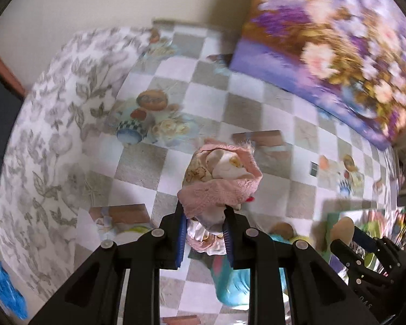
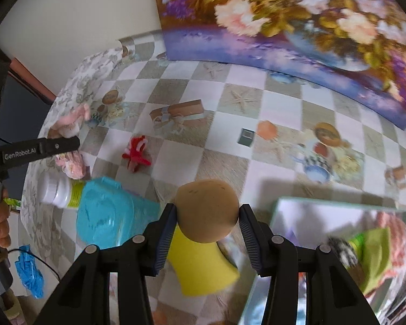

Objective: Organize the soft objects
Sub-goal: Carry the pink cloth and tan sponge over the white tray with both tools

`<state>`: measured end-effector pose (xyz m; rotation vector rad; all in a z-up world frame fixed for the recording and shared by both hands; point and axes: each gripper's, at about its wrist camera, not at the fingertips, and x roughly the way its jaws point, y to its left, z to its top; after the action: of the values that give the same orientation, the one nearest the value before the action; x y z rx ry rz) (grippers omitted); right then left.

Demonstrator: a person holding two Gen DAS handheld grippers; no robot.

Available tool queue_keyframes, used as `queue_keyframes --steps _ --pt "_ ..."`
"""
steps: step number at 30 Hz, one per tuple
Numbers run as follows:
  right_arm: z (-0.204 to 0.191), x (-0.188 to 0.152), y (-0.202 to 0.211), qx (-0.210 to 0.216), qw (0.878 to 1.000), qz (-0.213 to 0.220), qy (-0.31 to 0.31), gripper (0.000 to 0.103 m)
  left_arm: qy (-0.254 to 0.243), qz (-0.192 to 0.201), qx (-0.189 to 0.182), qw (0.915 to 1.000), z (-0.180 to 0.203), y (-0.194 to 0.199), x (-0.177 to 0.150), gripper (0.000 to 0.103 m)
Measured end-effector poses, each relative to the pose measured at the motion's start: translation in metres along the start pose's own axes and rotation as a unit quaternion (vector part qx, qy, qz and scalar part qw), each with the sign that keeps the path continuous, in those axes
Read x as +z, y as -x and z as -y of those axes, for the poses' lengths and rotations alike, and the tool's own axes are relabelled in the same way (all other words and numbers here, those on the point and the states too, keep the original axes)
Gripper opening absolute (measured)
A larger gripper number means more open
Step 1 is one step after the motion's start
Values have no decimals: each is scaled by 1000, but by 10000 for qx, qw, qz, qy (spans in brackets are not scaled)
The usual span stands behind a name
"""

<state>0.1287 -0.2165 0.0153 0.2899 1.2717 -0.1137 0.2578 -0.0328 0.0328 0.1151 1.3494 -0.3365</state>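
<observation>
Left wrist view: left gripper [image 1: 204,234] fingers are clamping a pink plush toy [image 1: 220,180], lifted above the checkered desk [image 1: 138,162]. Right wrist view: right gripper [image 2: 207,239] fingers are pinching a brown-headed yellow doll [image 2: 206,211], near a box [image 2: 338,211] holding other soft items.
</observation>
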Motion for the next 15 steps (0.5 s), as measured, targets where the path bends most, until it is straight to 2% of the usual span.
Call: queue_keyframes --steps 6,15 --pt "17 -35 26 13 9995 250 -205 50 -170 343 -196 9991 32 34 -25 25" --pt "57 -88 36 -112 9966 410 -712 50 -385 674 -376 9963 86 39 -72 25"
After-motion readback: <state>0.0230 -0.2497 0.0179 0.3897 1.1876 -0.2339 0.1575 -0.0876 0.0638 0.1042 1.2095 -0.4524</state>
